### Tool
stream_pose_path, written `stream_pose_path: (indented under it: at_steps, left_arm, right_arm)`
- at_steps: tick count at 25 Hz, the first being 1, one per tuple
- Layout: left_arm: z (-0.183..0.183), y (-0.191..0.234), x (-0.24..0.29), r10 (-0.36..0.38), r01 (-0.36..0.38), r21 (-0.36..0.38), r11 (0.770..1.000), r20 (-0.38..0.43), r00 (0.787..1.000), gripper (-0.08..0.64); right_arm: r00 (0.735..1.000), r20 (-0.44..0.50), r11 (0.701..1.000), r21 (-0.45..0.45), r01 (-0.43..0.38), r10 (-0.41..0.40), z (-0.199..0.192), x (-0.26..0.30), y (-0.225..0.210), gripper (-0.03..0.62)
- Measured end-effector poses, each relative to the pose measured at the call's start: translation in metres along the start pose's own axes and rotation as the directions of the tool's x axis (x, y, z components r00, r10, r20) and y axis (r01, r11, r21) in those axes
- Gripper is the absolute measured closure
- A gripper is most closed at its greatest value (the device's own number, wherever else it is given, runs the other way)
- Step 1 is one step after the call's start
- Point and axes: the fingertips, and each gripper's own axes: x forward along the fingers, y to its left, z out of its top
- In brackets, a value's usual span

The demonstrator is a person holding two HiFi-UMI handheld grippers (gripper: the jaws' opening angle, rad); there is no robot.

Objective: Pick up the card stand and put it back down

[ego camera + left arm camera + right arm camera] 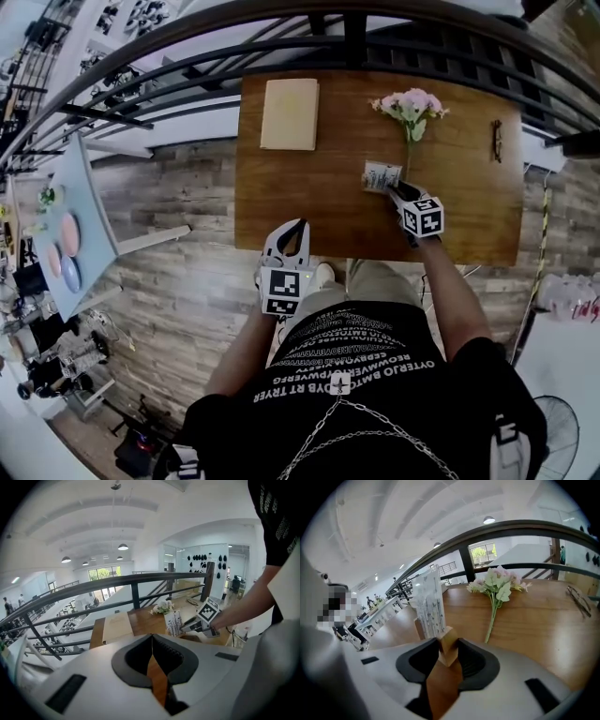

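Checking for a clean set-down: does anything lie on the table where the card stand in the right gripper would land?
Nothing visible does. The right gripper holds the card stand by its wooden base over bare table; the flower sprig lies close on its right, not under it.

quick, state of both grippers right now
left gripper: closed, holding nothing
right gripper: closed on the clear acrylic card stand, gripping its wooden base

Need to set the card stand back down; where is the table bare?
Bare: the left half of the table between the pad and the left gripper; also the right front, between the right gripper and the glasses. Crowded: mid-back, where the flowers lie beside the held card stand.
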Motion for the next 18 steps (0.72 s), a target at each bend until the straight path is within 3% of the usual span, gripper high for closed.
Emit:
stream_pose_path:
  at_steps: [13,18]
  left_arm:
    - [-0.002,0.003,-0.024,-0.021,0.021,0.031,0.999,0.013,1.000,0.532]
    - [0.004,0.001,-0.041,-0.033,0.031,0.049,0.998,0.055,0.998,0.532]
  right_arm:
    - [0.999,0.008,0.985,-0.163,0.054,-0.054,-0.010,0.004,0.006,0.453]
    - [0.992,0.044,0.975,-0.186,0.121,-0.114,-0.007,-0.026,0.005,0.381]
